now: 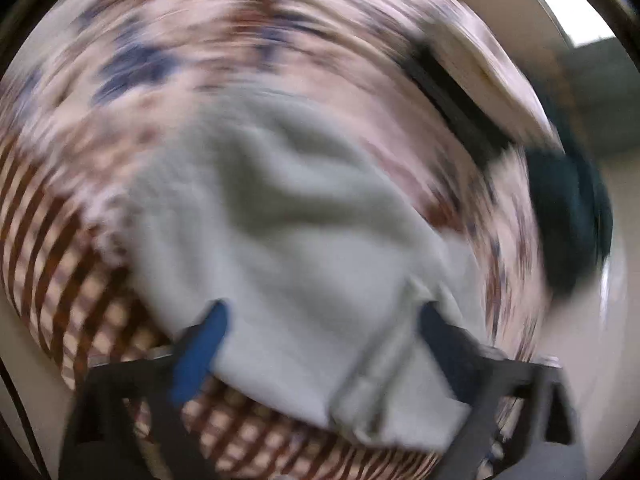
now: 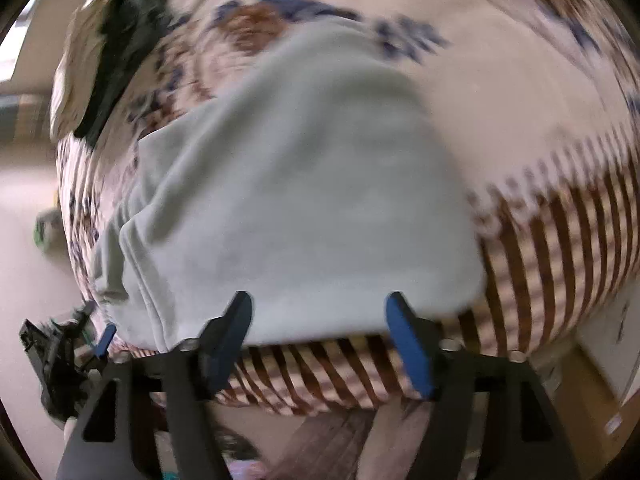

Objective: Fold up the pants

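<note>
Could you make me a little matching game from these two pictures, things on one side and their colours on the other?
Things:
1. pants
2. bedspread
3. gripper fingers
4. bundle at the far edge of the bed

Colours:
A. blue
B. pale grey-green
C. very dark, nearly black
D. pink with brown stripes and blue flowers

Pairs: 1-B, 2-D, 3-A, 4-C

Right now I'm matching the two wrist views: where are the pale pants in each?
Left wrist: the pale pants fill the centre, down between the fingers.
Right wrist: pants fill the centre, hem near the fingertips.
Shared landmark: the dark garment on the patterned bedspread.
</note>
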`<move>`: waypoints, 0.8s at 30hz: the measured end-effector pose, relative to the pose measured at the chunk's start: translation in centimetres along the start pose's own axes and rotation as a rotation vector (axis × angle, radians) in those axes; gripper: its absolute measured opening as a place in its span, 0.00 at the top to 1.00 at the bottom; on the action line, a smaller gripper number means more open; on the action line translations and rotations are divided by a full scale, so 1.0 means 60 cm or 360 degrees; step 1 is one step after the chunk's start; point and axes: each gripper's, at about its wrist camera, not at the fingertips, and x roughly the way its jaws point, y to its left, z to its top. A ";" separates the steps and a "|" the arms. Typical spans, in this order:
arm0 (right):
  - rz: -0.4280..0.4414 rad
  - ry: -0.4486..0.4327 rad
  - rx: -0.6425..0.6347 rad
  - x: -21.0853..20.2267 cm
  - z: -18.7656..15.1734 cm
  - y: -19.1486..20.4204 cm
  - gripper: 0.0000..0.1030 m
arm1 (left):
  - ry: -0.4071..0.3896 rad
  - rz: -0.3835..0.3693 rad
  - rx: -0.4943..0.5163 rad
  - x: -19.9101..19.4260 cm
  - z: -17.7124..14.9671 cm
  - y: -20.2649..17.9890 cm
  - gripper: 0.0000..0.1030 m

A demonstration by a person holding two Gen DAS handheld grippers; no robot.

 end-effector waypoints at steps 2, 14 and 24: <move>0.0021 0.0004 -0.0073 0.010 0.019 0.044 0.28 | -0.0111 -0.0037 -0.0225 -0.001 0.007 0.071 0.01; -0.0153 0.0043 -0.0358 0.135 0.077 0.196 0.24 | -0.0190 -0.0473 -0.0589 0.079 0.024 0.143 0.03; -0.0190 0.0032 -0.0375 0.151 0.072 0.206 0.23 | -0.0207 -0.0385 -0.0519 0.128 0.056 0.124 0.16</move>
